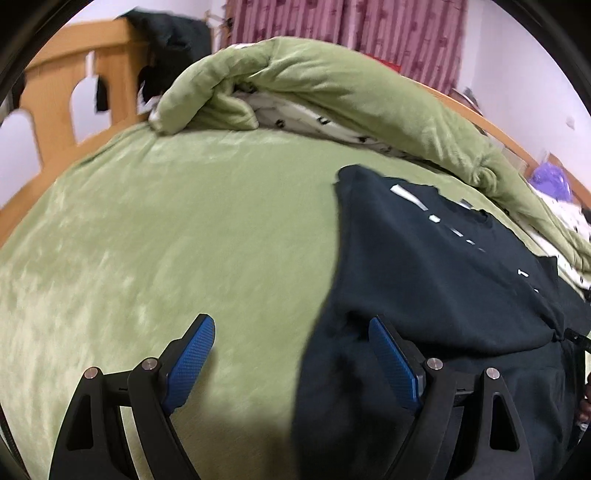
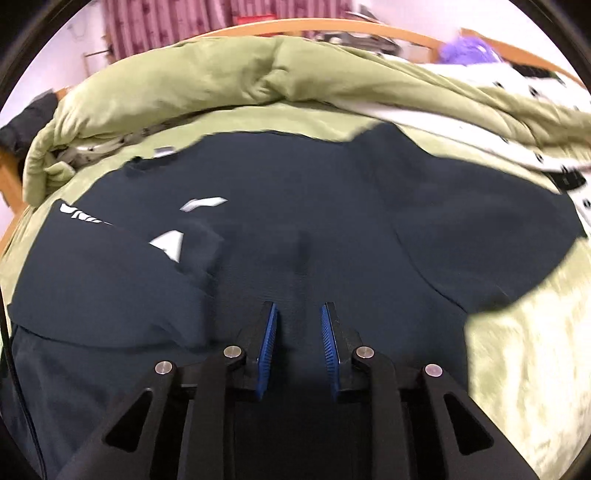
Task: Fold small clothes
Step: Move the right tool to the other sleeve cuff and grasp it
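A dark navy T-shirt [image 2: 332, 206] with white print lies on the green bed sheet [image 1: 166, 229]; its left part is folded over onto the body. In the left wrist view the shirt [image 1: 424, 266] fills the right side. My left gripper [image 1: 291, 325] is wide open and empty, straddling the shirt's left edge, right finger over the cloth. My right gripper [image 2: 298, 310] hovers over the shirt's lower middle, jaws parted a little, nothing seen between the blue pads [image 2: 269, 339].
A bunched green quilt [image 1: 295, 85] with a white patterned lining [image 2: 535, 110] lies along the far side of the bed. A wooden bed frame [image 1: 66, 92] stands at the left, with pink curtains [image 1: 343, 26] behind it. A purple thing [image 2: 469, 50] sits at the far right.
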A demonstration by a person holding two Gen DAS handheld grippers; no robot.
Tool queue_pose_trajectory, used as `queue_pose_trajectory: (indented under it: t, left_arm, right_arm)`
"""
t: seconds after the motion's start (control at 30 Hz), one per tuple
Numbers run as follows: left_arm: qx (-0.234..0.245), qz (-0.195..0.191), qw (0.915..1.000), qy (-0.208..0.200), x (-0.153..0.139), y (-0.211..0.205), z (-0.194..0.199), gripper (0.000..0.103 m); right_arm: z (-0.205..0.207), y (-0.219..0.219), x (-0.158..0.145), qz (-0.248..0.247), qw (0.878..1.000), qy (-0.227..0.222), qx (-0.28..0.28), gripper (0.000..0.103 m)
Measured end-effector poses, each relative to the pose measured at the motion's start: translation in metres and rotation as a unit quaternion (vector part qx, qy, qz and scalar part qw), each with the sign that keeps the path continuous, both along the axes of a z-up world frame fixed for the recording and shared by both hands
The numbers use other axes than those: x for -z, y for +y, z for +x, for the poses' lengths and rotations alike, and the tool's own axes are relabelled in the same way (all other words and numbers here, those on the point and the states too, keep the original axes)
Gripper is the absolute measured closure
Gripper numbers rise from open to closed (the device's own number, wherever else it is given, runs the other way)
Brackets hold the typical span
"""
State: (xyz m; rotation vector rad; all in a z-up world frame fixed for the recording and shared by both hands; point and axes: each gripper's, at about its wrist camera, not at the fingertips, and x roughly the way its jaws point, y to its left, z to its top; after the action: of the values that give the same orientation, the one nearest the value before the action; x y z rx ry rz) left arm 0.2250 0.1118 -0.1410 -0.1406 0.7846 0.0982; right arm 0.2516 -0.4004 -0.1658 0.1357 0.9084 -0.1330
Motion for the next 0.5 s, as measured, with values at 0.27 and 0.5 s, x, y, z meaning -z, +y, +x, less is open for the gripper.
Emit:
queue_pose_trajectory:
  t: [0.27, 0.5]
  left_arm:
    - [0.009, 0.019, 0.9997, 0.007, 0.001, -0.039, 0.031, 0.018]
    - [-0.004, 0.025, 0.9984, 0.051, 0.043, -0.056, 0.040, 0.018]
  right_arm:
    - [-0.043, -0.087, -0.015, 0.029, 0.997, -0.035, 0.062, 0.052]
    - [-0.054, -0.167, -0.018, 0.028, 0.990, -0.058, 0.127, 0.037]
